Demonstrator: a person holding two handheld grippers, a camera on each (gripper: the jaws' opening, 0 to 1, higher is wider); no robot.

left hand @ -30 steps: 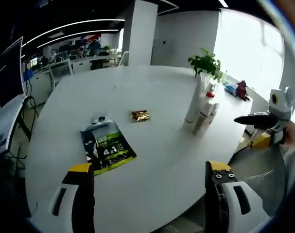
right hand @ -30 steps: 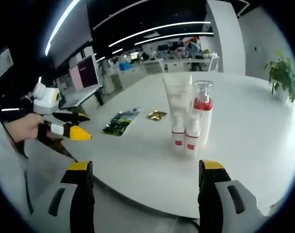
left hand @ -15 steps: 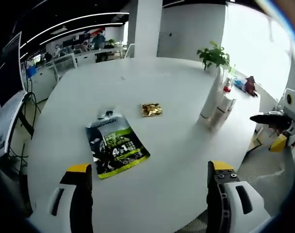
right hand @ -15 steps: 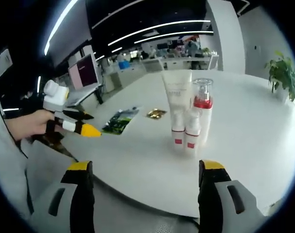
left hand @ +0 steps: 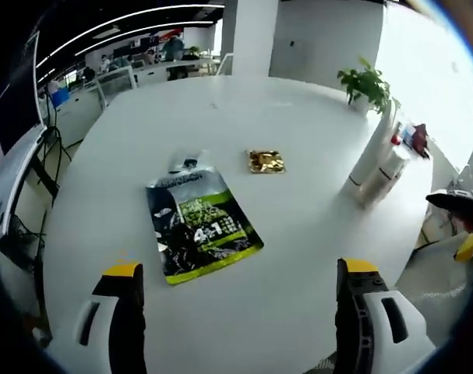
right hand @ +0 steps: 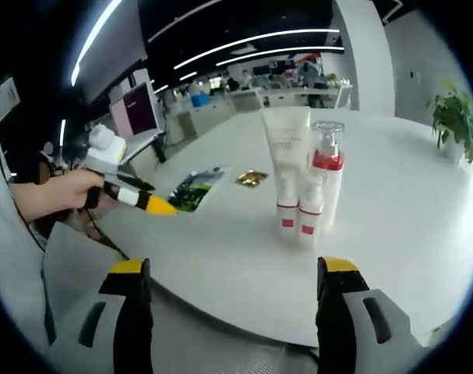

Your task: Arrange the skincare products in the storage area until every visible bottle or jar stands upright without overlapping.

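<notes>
four products stand upright in a tight cluster on the white bench [right hand: 423, 234]: a tall white tube [right hand: 286, 152], a clear pump bottle [right hand: 326, 167] with a red band, and two small white bottles [right hand: 298, 206] with red labels in front. a green pouch [left hand: 199, 226] lies flat, well apart. left tongs [left hand: 234, 273] and right tongs [right hand: 230, 269] both gape, empty.

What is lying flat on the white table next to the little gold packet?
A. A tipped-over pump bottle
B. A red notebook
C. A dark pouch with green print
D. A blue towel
C: in the left gripper view a dark pouch with green print lies flat on the white table, apart from the little gold packet.
</notes>
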